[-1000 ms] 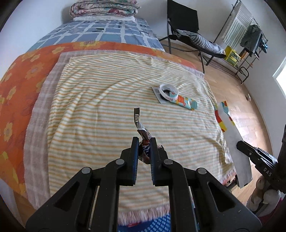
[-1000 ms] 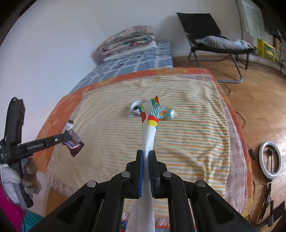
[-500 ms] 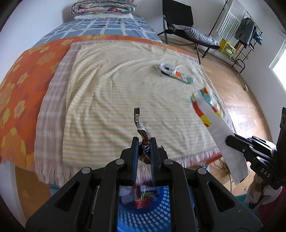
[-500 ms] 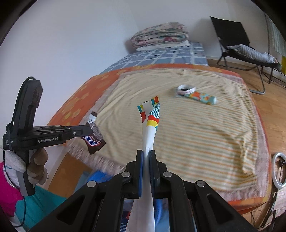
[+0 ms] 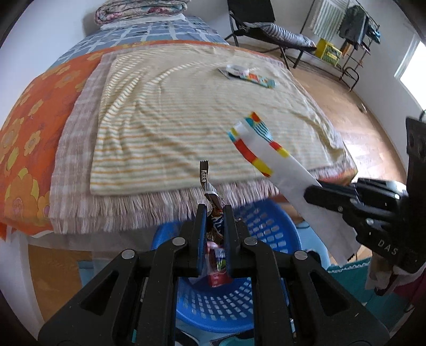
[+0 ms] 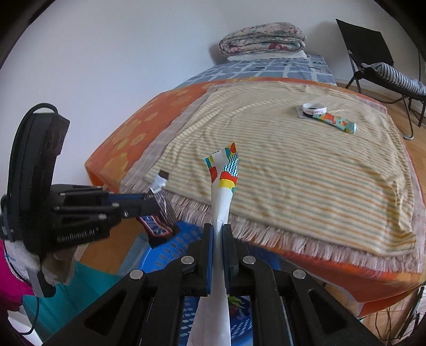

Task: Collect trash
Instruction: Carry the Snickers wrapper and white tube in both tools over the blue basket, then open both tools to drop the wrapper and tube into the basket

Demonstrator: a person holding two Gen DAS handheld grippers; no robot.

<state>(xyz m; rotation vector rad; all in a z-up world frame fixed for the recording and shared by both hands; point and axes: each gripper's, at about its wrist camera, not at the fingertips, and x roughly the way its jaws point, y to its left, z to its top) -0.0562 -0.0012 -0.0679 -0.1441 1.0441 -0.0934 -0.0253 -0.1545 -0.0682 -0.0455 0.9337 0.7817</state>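
Observation:
My left gripper [image 5: 215, 213] is shut on a brown candy bar wrapper [image 5: 209, 187], held above a blue perforated basket [image 5: 269, 226] at the foot of the bed. Red and white trash lies in the basket. My right gripper [image 6: 217, 231] is shut on a long white wrapper with colourful patterned end [image 6: 223, 173], also over the basket [image 6: 183, 242]. In the right wrist view the left gripper [image 6: 149, 203] and its candy wrapper [image 6: 159, 213] show at the left. On the striped blanket lie a white tape ring [image 5: 235, 69] and a colourful wrapper [image 5: 259, 79].
The bed carries a striped blanket [image 5: 173, 119] with a fringe over an orange flowered cover [image 5: 29, 127]. Folded quilts [image 6: 262, 38] sit at the head. A black chair [image 5: 255, 21] and a clothes rack [image 5: 351, 29] stand on the wooden floor to the right.
Both grippers have drawn back from above the bed to beyond its foot and lowered, still holding their wrappers. The blue basket has come into view beneath them.

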